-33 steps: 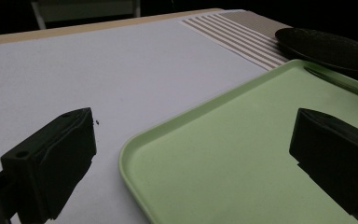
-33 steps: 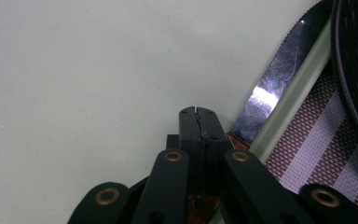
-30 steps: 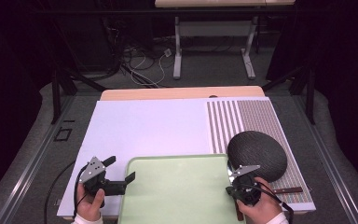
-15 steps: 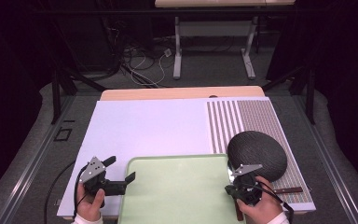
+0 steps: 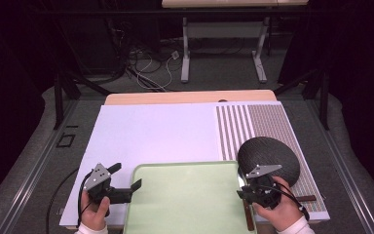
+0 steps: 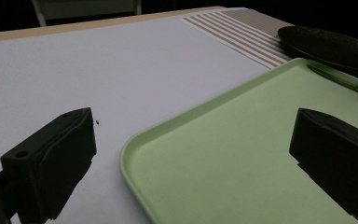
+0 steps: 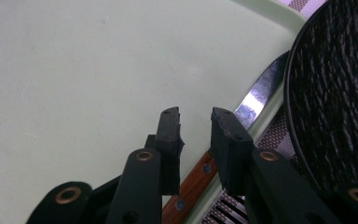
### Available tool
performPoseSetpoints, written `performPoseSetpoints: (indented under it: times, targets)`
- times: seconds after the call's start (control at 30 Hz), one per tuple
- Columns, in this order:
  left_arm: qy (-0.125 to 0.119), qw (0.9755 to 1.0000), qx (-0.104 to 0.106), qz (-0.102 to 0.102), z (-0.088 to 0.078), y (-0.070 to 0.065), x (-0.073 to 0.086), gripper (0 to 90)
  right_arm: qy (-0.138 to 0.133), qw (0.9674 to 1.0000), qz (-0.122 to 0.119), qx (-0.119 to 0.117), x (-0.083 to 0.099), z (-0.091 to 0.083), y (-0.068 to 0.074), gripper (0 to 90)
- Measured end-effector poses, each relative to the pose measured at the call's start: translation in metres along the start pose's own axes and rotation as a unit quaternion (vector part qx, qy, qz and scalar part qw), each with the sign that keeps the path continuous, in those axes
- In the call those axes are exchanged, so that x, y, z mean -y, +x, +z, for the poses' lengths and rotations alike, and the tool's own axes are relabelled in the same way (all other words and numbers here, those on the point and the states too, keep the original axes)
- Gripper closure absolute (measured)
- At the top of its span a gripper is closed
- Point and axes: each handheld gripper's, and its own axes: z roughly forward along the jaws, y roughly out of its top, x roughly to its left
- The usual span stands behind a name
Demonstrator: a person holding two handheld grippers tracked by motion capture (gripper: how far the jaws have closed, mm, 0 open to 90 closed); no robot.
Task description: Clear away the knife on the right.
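While our right gripper (image 7: pixel 196 116), jaws just eased apart, releases the knife (image 7: pixel 242 119) at the green tray (image 5: pixel 185 195)'s right edge, our wide-open left gripper (image 5: pixel 126 180) waits to grip its left rim.

**Both tools low at the near edge**

The left tool (image 5: pixel 125 188) lay level in the left hand (image 5: pixel 96 214) near the tabletop's near-left corner, jaws spread wide. The right tool (image 7: pixel 193 128), gripped by the right hand (image 5: pixel 278 207) towards the near-right corner, had just been parting its jaws; a narrow gap stood between them, nothing clamped.
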Motion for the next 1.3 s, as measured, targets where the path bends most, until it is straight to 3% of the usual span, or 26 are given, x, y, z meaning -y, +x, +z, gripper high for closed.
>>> performPoseSetpoints:
  times: [0.27, 0.43, 0.5, 0.67, 0.83, 1.1, 1.2, 1.3]
  targets:
    - [0.001, 1.0, 0.001, -0.001, 0.001, 0.0, 0.0, 0.6, -0.014, 0.9993, -0.019, -0.03, -0.002, -0.011, -0.013, 71.6]
    - [-0.002, 1.0, 0.0, -0.002, 0.001, 0.0, 0.001, 0.6, -0.032, 0.998, -0.047, -0.029, 0.0, -0.015, -0.02, 73.9]
    - [0.001, 1.0, 0.002, -0.001, 0.001, 0.0, 0.0, 0.6, -0.039, 0.9967, -0.069, -0.016, 0.001, -0.016, -0.023, 73.3]
    - [0.001, 1.0, 0.002, 0.0, 0.0, -0.001, 0.001, 0.6, -0.041, 0.9939, -0.101, -0.015, 0.004, -0.02, -0.026, 65.1]
    - [0.0, 1.0, 0.0, -0.002, 0.0, 0.0, 0.001, 0.6, -0.039, 0.9938, -0.101, -0.023, 0.009, -0.022, -0.029, 57.0]
    - [0.003, 1.0, -0.002, -0.001, -0.001, -0.001, 0.001, 0.6, -0.042, 0.996, -0.075, -0.024, 0.012, -0.032, -0.038, 47.6]
    - [0.003, 1.0, -0.002, -0.001, -0.001, -0.002, 0.001, 0.6, -0.052, 0.9938, -0.098, -0.008, 0.012, -0.035, -0.04, 38.3]
    - [0.003, 1.0, -0.004, 0.0, -0.002, -0.002, 0.002, 0.6, -0.04, 0.995, -0.092, -0.004, 0.013, -0.038, -0.044, 32.7]
